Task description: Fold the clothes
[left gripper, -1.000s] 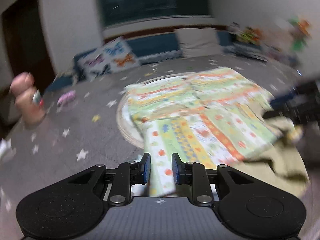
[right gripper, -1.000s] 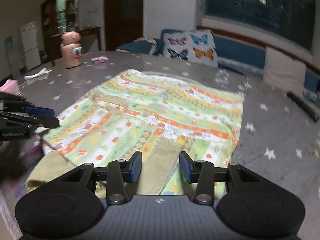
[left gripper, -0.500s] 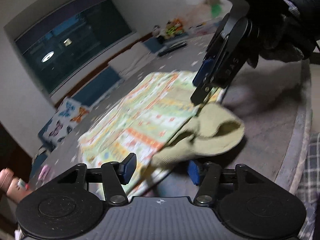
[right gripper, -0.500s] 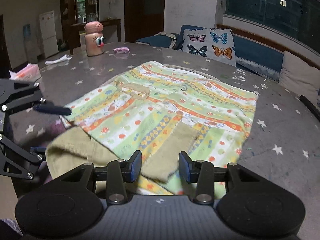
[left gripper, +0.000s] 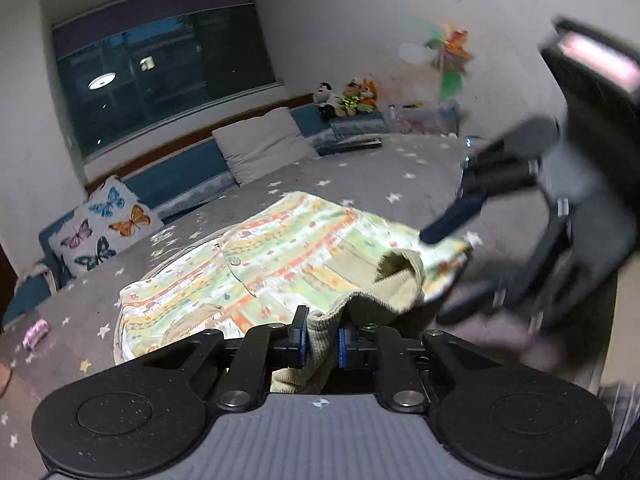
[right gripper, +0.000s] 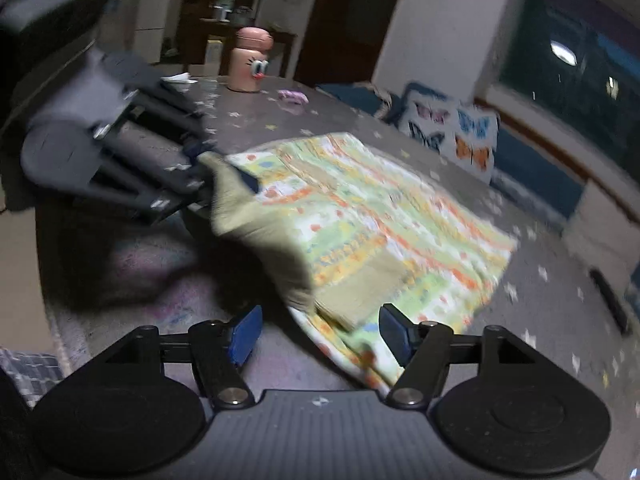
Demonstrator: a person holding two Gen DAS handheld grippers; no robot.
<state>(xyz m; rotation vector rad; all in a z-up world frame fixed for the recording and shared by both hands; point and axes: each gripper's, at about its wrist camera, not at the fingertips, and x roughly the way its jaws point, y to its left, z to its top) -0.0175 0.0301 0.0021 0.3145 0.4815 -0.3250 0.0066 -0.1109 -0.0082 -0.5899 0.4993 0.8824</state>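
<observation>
The patterned kids' garment lies spread flat on the grey star-print table, and its olive ribbed cuff is lifted up, pinched in the left gripper. The right gripper has its jaws wide apart right over the near hem. A pink cartoon bottle stands way at the back.

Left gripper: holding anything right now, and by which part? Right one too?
The left gripper is shut on the olive ribbed cuff of the patterned garment. The right gripper is open and holds nothing.
</observation>
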